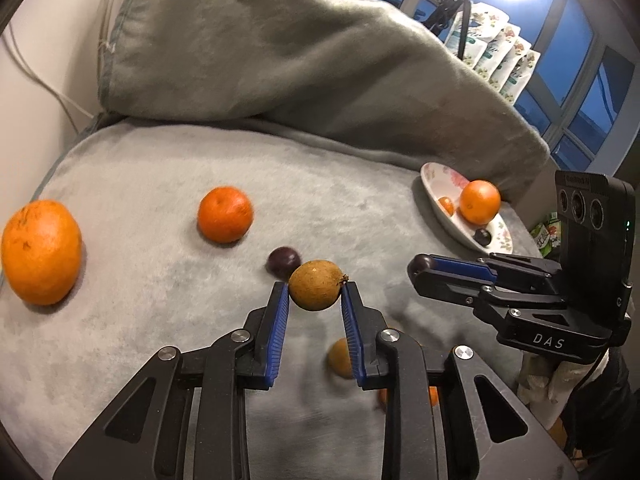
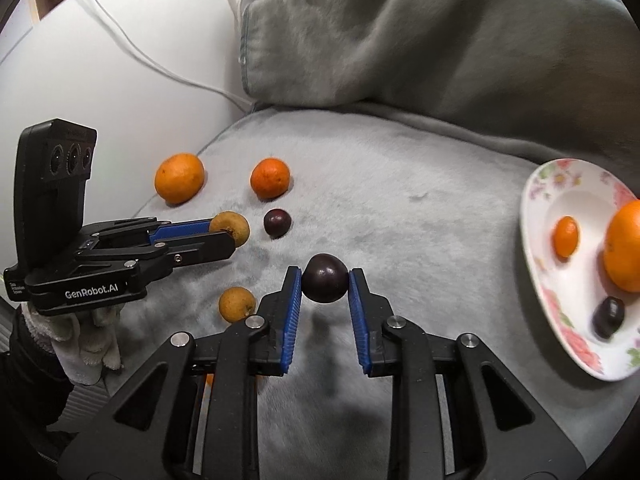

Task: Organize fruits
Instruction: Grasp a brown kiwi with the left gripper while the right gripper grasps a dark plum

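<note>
My left gripper (image 1: 315, 292) is shut on a brown round fruit (image 1: 315, 285) and holds it above the grey blanket; it also shows in the right wrist view (image 2: 230, 229). My right gripper (image 2: 325, 284) is shut on a dark plum (image 2: 325, 278); its tip shows in the left wrist view (image 1: 420, 266). Two oranges (image 1: 40, 252) (image 1: 225, 214), a second dark plum (image 1: 283, 261) and another brown fruit (image 2: 237, 304) lie on the blanket. A floral plate (image 2: 560, 320) at the right holds an orange (image 2: 624, 246), a small orange fruit (image 2: 566, 237) and a plum (image 2: 608, 317).
A bunched grey blanket (image 1: 280, 48) rises behind the flat area. White cables (image 2: 160, 68) run along the wall at the left. Packets (image 1: 496, 52) and a window stand at the back right. A small orange fruit (image 1: 434, 396) lies under my left gripper.
</note>
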{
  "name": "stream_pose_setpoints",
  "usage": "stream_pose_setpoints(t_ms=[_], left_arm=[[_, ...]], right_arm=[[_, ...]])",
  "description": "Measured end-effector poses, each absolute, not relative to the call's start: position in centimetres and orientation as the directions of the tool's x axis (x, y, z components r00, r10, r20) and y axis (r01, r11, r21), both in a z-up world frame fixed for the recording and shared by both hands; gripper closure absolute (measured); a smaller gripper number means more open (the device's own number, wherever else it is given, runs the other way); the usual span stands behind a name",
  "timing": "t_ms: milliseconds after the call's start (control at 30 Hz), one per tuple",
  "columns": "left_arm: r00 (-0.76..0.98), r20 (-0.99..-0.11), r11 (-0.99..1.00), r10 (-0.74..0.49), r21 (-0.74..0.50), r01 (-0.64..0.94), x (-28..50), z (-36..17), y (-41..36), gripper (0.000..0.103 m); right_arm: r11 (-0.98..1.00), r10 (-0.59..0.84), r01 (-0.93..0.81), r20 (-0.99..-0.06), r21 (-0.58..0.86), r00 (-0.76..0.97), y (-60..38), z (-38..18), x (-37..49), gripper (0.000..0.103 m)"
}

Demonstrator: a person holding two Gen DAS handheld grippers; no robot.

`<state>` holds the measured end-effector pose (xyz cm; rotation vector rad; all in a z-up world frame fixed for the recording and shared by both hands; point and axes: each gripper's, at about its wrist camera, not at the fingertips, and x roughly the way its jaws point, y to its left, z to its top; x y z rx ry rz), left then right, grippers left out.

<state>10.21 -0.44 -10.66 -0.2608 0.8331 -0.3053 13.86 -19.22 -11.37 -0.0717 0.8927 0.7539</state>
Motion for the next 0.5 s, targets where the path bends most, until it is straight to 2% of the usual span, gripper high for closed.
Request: stream_pose_setpoints(t_ms=[500], left_arm=[[0.64,-0.65,0.912,-0.409,-0.315,0.263,11.4,-7.9,-4.3,0.078]], right_arm=[[0.831,0.515,-0.509,-0.654,0.224,0.553,-27.1,-7.4,12.2,0.078]])
